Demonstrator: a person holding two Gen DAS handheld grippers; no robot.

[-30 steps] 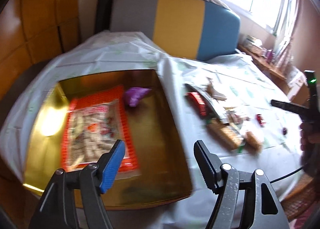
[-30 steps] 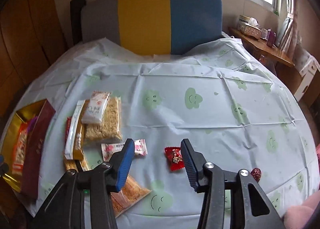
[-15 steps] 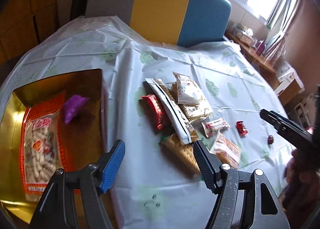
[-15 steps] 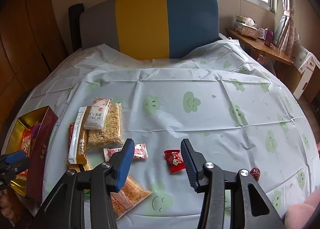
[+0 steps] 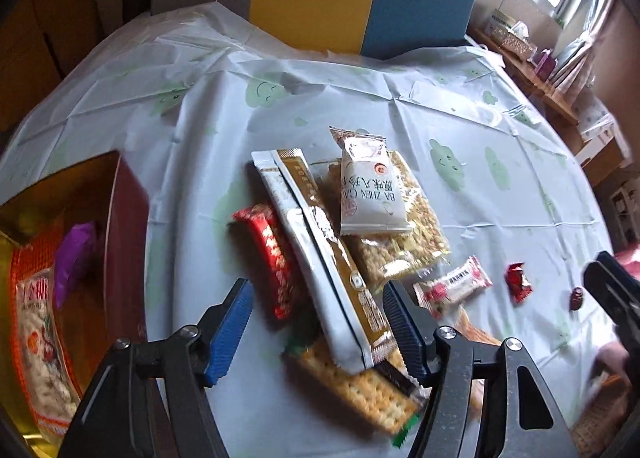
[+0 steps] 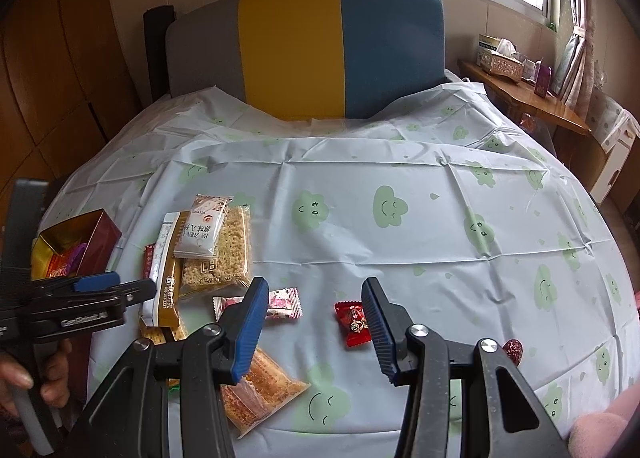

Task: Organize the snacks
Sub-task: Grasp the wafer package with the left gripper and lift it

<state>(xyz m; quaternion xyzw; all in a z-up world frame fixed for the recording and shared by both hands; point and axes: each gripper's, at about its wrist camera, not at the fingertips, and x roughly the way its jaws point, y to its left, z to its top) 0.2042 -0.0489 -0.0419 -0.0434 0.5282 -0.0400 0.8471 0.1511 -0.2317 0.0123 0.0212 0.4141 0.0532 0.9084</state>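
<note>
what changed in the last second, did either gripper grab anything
The left gripper swung from over the gold box across to the snack pile and now hovers above the long gold-and-white packet, its jaws closing slightly but gripping nothing. No snack was picked up or dropped. The right gripper stayed put, open and empty, near the red candy. The snacks on the tablecloth and in the box lie as before.

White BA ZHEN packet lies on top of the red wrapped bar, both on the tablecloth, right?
Not the red bar. In the left wrist view the white packet lies on the clear bag of puffed-grain bars; the red bar lies apart, left of the long sachets. All rest on the tablecloth.
</note>
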